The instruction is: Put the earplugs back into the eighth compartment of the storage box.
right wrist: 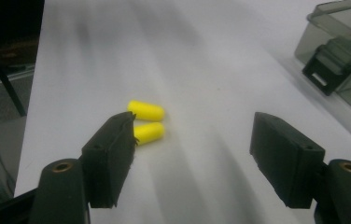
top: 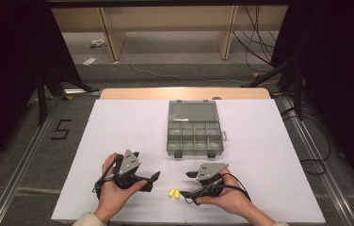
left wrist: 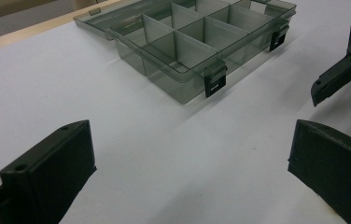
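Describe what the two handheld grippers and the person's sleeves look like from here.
Both the left gripper and the right gripper are black, each with two blocky flat-faced jaws and a grey three-cornered plate on top. Black cables loop from each body. Light cream-coloured sleeves show at the wrists.

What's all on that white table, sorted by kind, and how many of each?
Yellow earplugs: 2, side by side
Clear compartment box: 1, lid open
Hand-held grippers: 2, the left gripper and the right gripper, both open
Total: 5
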### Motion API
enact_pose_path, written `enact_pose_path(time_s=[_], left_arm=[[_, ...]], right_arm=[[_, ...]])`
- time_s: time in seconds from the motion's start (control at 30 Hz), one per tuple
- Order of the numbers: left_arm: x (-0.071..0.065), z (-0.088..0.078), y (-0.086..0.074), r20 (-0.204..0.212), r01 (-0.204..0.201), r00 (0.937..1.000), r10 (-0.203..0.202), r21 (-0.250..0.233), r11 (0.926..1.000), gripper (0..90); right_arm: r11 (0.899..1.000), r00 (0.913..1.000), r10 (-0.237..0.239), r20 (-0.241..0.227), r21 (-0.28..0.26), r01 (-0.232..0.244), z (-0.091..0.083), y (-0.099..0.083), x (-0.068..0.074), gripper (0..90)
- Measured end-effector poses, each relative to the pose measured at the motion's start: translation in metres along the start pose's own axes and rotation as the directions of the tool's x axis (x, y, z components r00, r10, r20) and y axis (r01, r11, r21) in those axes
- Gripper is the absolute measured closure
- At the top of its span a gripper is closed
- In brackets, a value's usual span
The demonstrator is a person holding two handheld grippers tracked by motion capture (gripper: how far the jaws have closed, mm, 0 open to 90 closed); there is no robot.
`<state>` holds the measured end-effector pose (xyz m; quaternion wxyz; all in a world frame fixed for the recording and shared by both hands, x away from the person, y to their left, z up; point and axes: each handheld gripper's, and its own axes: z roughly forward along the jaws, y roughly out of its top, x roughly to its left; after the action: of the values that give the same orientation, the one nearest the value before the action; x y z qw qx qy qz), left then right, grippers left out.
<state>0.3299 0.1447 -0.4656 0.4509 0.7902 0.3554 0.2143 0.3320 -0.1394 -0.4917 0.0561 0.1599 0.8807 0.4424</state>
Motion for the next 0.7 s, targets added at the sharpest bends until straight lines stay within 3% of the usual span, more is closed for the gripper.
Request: enact_pose_path(time_s=[0.33,0.7], left_arm=[[-0.001,0.000,0.000,0.004,-0.004,1.0000,0.004,0.000,1.0000,0.0],[-0.001,0.000,0.000,0.003,-0.004,1.0000,0.004,-0.002,1.0000,0.0]], right_arm=[[0.998,0.9981,-0.037,-0.049,0.045,0.039,0.020,0.008,0.011,41.5],[0.992,0.9951,-0.083,-0.054,0.091,0.087,0.024,0.009,0.016,51.1]])
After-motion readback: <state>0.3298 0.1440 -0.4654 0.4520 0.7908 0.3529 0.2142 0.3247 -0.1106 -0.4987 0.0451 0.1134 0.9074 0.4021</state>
